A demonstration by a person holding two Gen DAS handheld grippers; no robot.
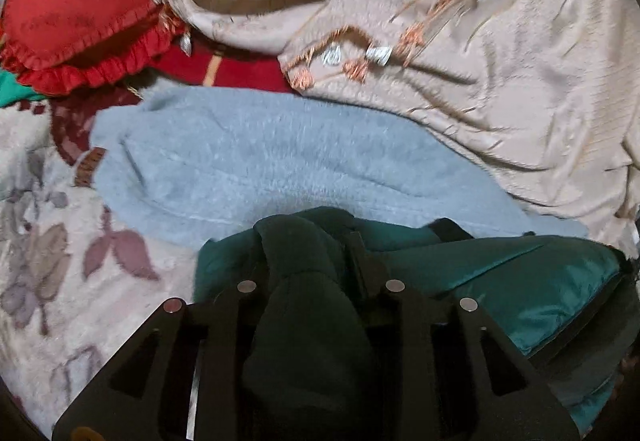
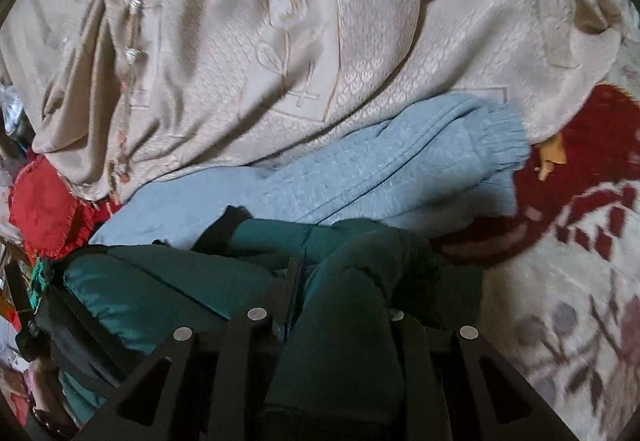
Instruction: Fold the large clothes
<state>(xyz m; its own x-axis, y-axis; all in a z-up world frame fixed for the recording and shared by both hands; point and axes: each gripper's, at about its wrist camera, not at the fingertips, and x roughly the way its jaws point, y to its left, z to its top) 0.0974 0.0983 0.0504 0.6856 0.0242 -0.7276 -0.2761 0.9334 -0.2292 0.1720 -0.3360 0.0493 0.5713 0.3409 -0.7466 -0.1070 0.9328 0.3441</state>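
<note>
A dark green garment (image 1: pixel 500 273) is bunched at the bottom of both views; it shows in the right wrist view (image 2: pixel 160 289) too. My left gripper (image 1: pixel 316 261) is shut on a fold of it, with the cloth draped between and over the fingers. My right gripper (image 2: pixel 320 281) is shut on another fold of the same garment. A light blue fleece garment (image 1: pixel 260 161) lies just beyond the green one, and its ribbed cuff (image 2: pixel 504 137) points right.
A beige embroidered cloth (image 1: pixel 500 81) with beaded trim is heaped behind, also in the right wrist view (image 2: pixel 260 41). A red frilled cushion (image 1: pixel 80 1) lies at the left. All rest on a cream and red floral blanket (image 2: pixel 560 281).
</note>
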